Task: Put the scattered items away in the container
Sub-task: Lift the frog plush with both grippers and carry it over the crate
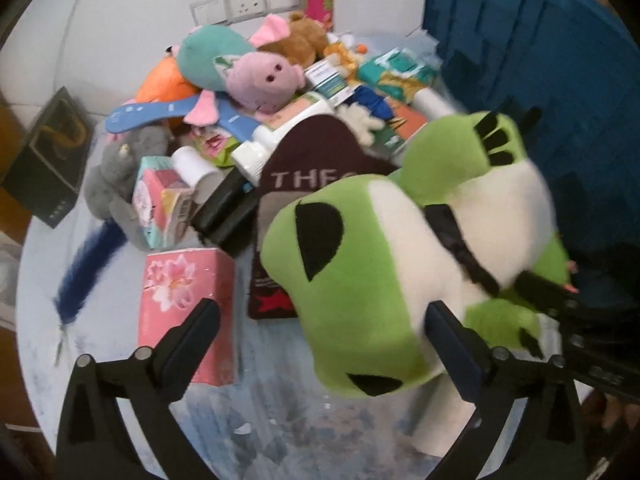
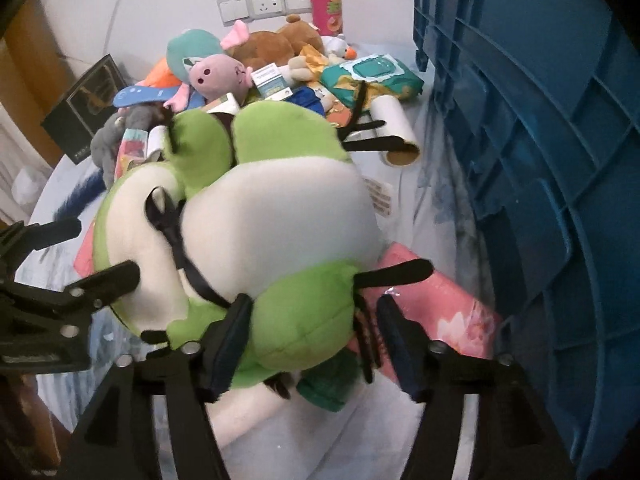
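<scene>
A green and white plush frog [image 1: 380, 280] with black eyes and straps hangs over the table's front. My right gripper [image 2: 312, 336] is shut on the frog [image 2: 272, 232], its fingers pressed on a green limb. My left gripper [image 1: 324, 340] is open, with the frog's head between its fingers; it shows at the left edge of the right wrist view [image 2: 80, 256]. The blue plastic crate [image 1: 540, 60] stands at the right and fills the right side of the right wrist view [image 2: 540, 160].
A pile of items lies on the round table [image 1: 280, 420]: a pink pig plush [image 1: 264, 76], a teal plush [image 1: 212, 48], a brown bear [image 1: 304, 36], a pink tissue pack [image 1: 184, 304], a dark cap [image 1: 320, 156], a wipes pack [image 2: 372, 72], a paper roll [image 2: 396, 132], a snack tube [image 2: 326, 4].
</scene>
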A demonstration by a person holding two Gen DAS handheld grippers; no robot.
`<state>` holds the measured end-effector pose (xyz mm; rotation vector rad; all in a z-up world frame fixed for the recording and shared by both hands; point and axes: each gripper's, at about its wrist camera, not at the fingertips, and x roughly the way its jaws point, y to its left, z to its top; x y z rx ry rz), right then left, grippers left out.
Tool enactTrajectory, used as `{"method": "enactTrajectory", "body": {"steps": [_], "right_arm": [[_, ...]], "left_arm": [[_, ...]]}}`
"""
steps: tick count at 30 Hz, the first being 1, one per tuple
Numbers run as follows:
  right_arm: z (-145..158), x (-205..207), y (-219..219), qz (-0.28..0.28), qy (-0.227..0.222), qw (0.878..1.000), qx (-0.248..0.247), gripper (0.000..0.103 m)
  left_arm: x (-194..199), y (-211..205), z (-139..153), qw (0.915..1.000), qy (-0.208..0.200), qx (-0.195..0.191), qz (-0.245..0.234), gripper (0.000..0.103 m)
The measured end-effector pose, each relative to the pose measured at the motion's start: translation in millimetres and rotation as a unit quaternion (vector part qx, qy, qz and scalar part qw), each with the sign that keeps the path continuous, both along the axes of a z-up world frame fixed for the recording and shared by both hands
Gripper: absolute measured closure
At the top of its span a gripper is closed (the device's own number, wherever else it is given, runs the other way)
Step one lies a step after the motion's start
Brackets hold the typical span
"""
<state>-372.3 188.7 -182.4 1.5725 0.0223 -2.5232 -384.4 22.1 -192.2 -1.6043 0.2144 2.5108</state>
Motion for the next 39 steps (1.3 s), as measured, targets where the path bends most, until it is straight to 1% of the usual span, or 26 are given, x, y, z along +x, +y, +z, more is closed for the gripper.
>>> {"method": "enactTrajectory", "body": {"steps": [3,5,6,10,13,16,19,21,24,27,29,31,33,35,39], "right_arm": [[-1,-2,-1,0.011,0.003,1.0,0.004,0.028],[-4,-5,-3,0.018,0.004,1.0,0.009,0.019],[-7,-7,-3,0.017,0.004,1.0,0.016,0.017],[-13,-12,4,0.013,0.003,1.0,0.007,0.016],[-15,-14,11,0.011,0.0,1.0,-0.004,0.016],[-17,-15,12,0.014,-0.002,1.0,-0.008,0.016],[-22,-14,11,0.018,-0.009,1.0,-0.003,0.012],[-25,-14,12,0.017,-0.01,1.0,-0.001,0.012],[-22,-13,13,0.018,0.002,1.0,-0.004,0.012],[-15,-12,12,0.024,0.023,0.999,0.0,0.01],[-4,-10,12,0.025,0.044,0.999,-0.013,0.001],[12,-9,12,0.027,0.066,0.997,-0.031,0.0],[25,-11,10,0.03,0.079,0.996,-0.042,0.0],[34,-18,6,0.037,0.08,0.995,-0.047,0.0],[32,-36,-3,0.039,0.067,0.995,-0.058,0.0]], "left_arm": [[-2,-2,-4,0.9999,-0.005,-0.008,0.006,0.0],[-2,-2,-1,0.9999,-0.006,-0.01,0.006,0.0],[-1,-3,3,0.9999,-0.004,-0.01,0.005,0.0],[9,-5,15,1.0,0.002,0.001,-0.008,0.0],[16,1,3,0.9997,-0.008,0.01,-0.019,0.0],[13,6,-14,0.9994,-0.014,0.028,-0.017,0.0],[7,16,-37,0.9984,-0.035,0.032,-0.03,0.0],[6,21,-45,0.9982,-0.038,0.031,-0.033,0.0],[9,29,-53,0.9984,-0.023,0.024,-0.046,0.0],[12,27,-51,0.9983,0.0,0.033,-0.047,0.0],[15,22,-45,0.9982,0.019,0.037,-0.043,0.0],[18,15,-41,0.9982,0.037,0.029,-0.037,0.0],[16,7,-39,0.9985,0.044,0.023,-0.025,0.0],[13,-3,-39,0.9987,0.042,0.025,-0.014,0.0],[11,-15,-38,0.9988,0.043,0.016,-0.014,0.0]]}}
